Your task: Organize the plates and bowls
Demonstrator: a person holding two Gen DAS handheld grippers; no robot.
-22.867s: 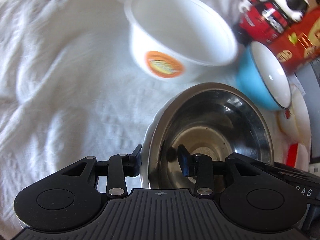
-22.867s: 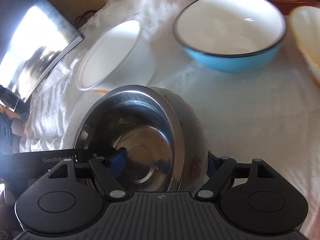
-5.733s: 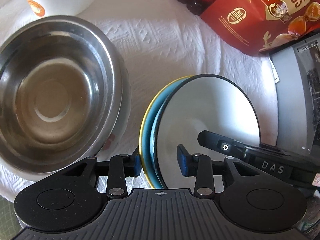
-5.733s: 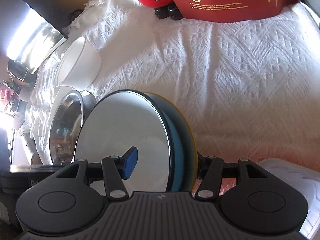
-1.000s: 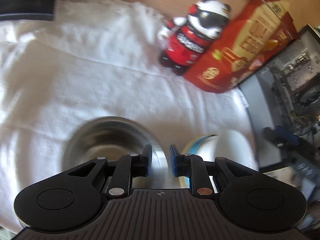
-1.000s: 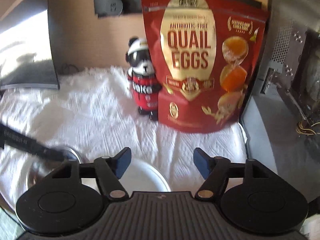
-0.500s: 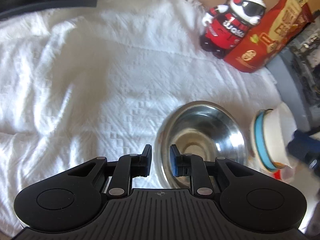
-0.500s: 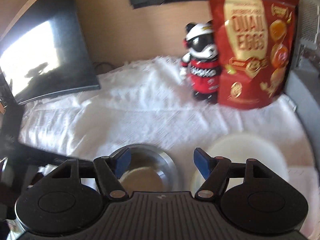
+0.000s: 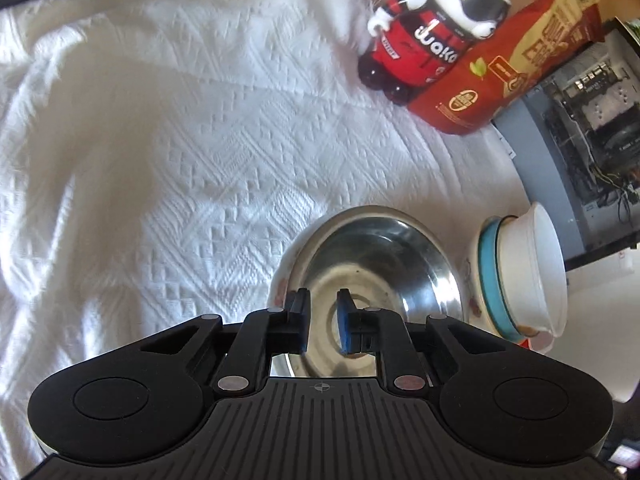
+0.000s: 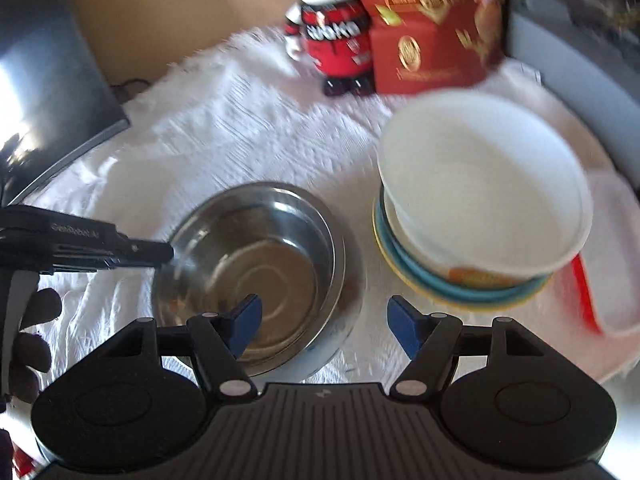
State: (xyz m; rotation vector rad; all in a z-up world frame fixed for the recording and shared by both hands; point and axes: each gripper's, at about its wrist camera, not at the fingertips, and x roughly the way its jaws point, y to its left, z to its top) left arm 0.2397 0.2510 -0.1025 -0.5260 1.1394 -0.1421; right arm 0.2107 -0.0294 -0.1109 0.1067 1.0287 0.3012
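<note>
Sunlit white woven cloth (image 9: 180,152) ahead & left of tool, tan wall (image 10: 180,16) beyond, dark monitor (image 10: 44,92) far left, open PC case (image 9: 592,120) far right.

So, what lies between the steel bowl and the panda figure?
Only bare white cloth lies between the steel bowl and the panda figure; the left wrist view shows it.

We see a home desk corner turned dining spot: a white woven cloth (image 9: 192,152) covers the worktop, with a panda figurine in red (image 9: 432,36), a red quail-egg snack pouch (image 9: 516,68), an open computer case (image 9: 592,120) and a dark monitor (image 10: 44,92) around it.
</note>
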